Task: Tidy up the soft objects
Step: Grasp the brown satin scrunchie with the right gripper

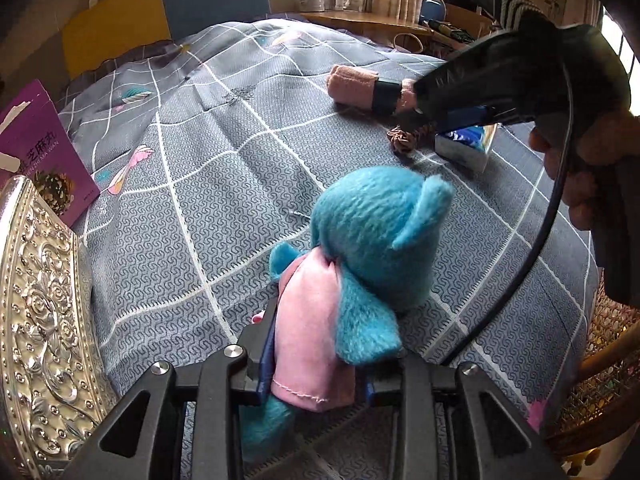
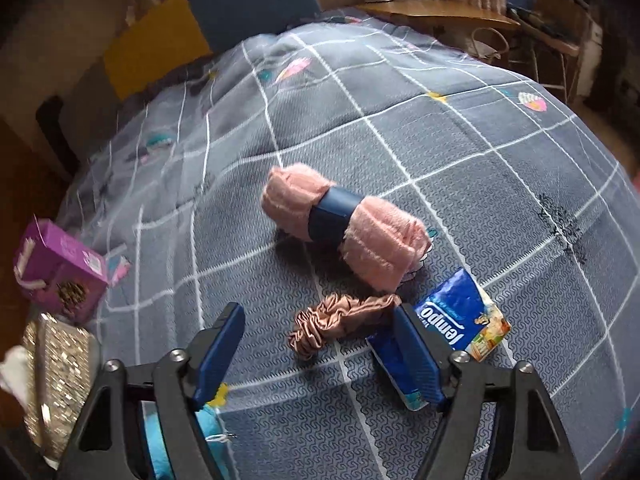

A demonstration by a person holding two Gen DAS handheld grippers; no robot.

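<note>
On the grey checked bed cover (image 1: 224, 168), a blue plush toy (image 1: 360, 264) is clamped by its pink dress between the left gripper (image 1: 316, 376) fingers. Beyond the toy, the right gripper (image 2: 320, 344) is held wide open, empty, over the brown scrunchie (image 2: 336, 322), beside the pink towel roll (image 2: 344, 228).

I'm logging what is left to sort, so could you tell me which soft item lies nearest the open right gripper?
The scrunchie, lying just ahead between the right gripper fingers; the pink towel roll lies farther back.
</note>
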